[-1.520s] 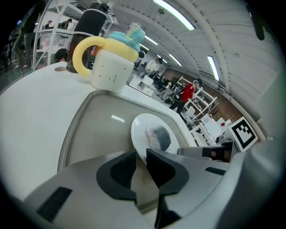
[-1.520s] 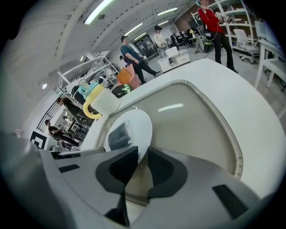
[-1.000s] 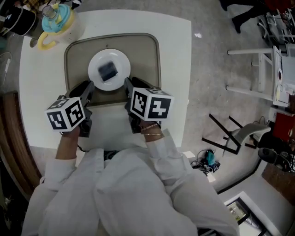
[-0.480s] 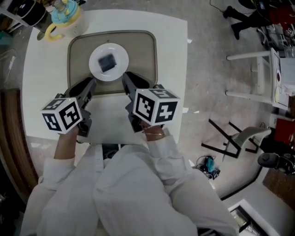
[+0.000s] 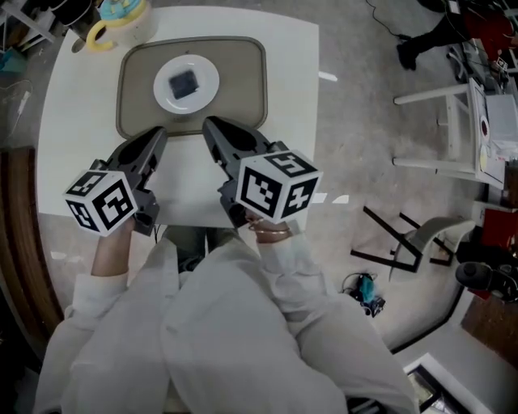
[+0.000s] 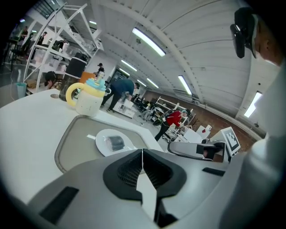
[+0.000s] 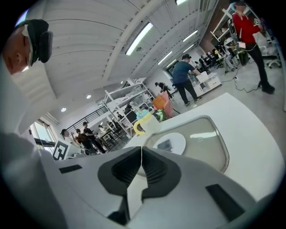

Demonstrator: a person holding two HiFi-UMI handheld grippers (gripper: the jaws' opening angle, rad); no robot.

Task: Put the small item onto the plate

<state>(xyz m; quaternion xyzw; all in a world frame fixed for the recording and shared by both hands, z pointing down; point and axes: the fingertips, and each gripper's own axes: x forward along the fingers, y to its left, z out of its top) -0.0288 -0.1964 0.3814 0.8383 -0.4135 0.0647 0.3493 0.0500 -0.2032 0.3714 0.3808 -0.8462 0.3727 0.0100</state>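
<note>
**Position of item.** The small item [image 5: 184, 82] lies flat on the middle of the white plate [image 5: 205, 94]. The plate stands in the far half of a tan tray [image 5: 245, 77] on the white desk [image 5: 69, 129]. A cup with a yellow handle [image 5: 112, 22] stands beyond the tray's far left corner, apart from it. Judged from how things lie, the placing is already done.

**State of tools.** The left tool [image 6: 142, 155] has just been closing. Its two sides are now pressed together along one seam, with nothing between them. The right tool [image 7: 141, 154] has likewise just been closing and is pressed together on nothing. Both are near the tray's near edge, above the desk, and touch neither plate nor item.

**Handling assessment.** The item is dark, squarish and low. In the left gripper view it seems to have a glossy, film-like cover, though this is too small to confirm.
- It is probably light and poses no load concern.
- A film wrap would be slippery and would yield somewhat under pressure.
- Nothing visible suggests that it is fragile.

**Recommended hold, should it need moving.**
- Pinch across two opposite sides, at mid-height.
- Approach steeply from above, so that the tips do not scrape the plate.
- Close gently, as the plate is smooth and a sideways nudge would likely slide the item.
</note>
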